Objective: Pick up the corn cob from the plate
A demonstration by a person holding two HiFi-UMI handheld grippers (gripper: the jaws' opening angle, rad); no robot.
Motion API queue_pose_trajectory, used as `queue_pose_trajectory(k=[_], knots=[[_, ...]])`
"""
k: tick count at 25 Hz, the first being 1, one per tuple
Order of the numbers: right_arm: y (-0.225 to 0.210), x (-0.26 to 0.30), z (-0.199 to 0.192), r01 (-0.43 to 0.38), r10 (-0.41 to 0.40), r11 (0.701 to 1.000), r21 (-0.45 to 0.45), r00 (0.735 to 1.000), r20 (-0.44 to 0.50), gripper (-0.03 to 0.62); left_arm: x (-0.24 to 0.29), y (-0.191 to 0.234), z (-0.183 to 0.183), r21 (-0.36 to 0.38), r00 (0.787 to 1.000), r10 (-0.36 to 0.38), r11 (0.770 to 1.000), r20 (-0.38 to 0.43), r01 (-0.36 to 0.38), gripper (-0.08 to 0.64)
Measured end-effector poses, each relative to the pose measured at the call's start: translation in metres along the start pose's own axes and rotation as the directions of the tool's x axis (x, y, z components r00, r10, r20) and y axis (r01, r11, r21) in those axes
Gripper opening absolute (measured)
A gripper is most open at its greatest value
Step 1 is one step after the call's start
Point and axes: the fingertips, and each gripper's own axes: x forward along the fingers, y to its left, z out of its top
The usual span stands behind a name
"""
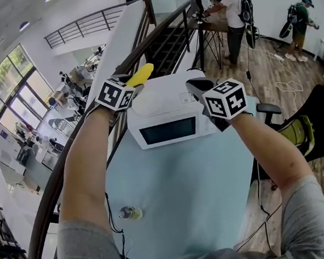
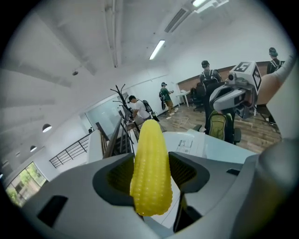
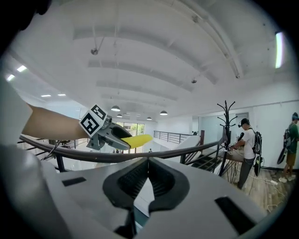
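My head camera looks steeply down over both forearms onto the pale blue table (image 1: 185,198). The camera on my left gripper (image 2: 152,175) sits close behind the jaws, tilted upward and across at my right gripper (image 2: 222,99). The right one's camera faces about level over the railing (image 3: 177,153), back at the left. All three views share the coat stand (image 1: 199,14).

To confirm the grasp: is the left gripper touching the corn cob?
Touching. In the left gripper view, the left gripper presses the corn cob from both sides.
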Motion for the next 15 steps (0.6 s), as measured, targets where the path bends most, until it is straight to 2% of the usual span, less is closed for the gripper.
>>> queue_pose_trajectory(k=[3, 7, 15], knots=[[0.002, -0.017, 0.034, 0.03, -0.031, 0.999, 0.022, 0.999, 0.035, 0.011, -0.032, 0.005, 0.028, -0.035, 0.997, 0.012, 0.999, 0.073, -0.009, 0.247], [0.013, -0.046, 0.078, 0.077, -0.079, 0.997, 0.027, 0.994, 0.076, 0.011, -0.076, 0.009, 0.057, -0.045, 0.988, 0.03, 0.999, 0.149, -0.024, 0.247], [0.055, -0.108, 0.162, 0.156, -0.155, 0.988, 0.01, 0.977, 0.147, 0.011, -0.173, -0.004, 0.113, -0.083, 0.953, 0.034, 0.996, 0.301, -0.009, 0.247]])
